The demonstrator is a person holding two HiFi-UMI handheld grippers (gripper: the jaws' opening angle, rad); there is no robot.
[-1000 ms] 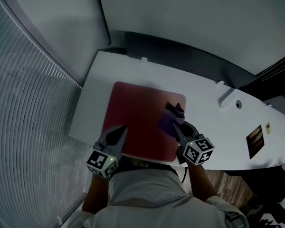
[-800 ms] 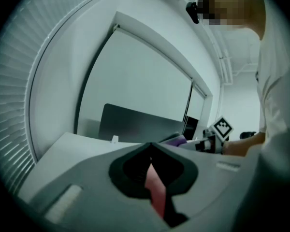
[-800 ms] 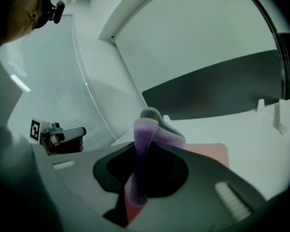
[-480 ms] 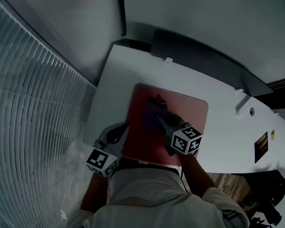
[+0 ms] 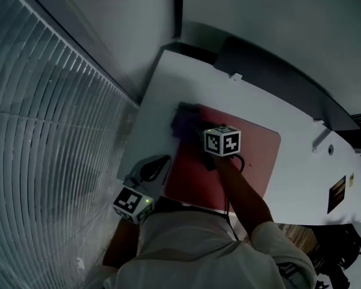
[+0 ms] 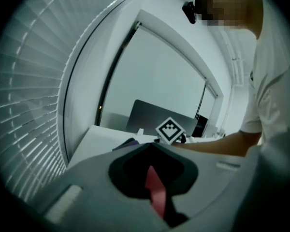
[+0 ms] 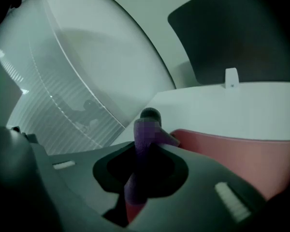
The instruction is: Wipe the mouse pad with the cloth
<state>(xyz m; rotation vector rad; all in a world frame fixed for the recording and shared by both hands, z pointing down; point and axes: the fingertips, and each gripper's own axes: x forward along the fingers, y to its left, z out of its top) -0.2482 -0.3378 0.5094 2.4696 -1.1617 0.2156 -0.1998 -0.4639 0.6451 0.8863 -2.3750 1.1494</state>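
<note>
A red mouse pad [image 5: 240,167] lies on the white desk [image 5: 162,95]. My right gripper [image 5: 191,131] is shut on a purple cloth [image 5: 183,121] and holds it down at the pad's far left corner, partly over the edge onto the desk. In the right gripper view the cloth [image 7: 146,132] stands bunched between the jaws of the right gripper [image 7: 147,146], with the pad [image 7: 232,151] to the right. My left gripper [image 5: 161,163] rests at the pad's near left edge. In the left gripper view a sliver of red pad [image 6: 155,190] shows between its closed jaws.
Window blinds [image 5: 60,101] run along the left beside the desk's left edge. A dark panel [image 5: 271,74] stands at the desk's far edge. A white fitting [image 5: 320,138] and a dark card [image 5: 337,192] lie to the right. The person's arm [image 5: 243,191] crosses the pad.
My right gripper has dragged the cloth from the pad's right middle across to its far left corner. The left gripper has stayed at the near left edge.
</note>
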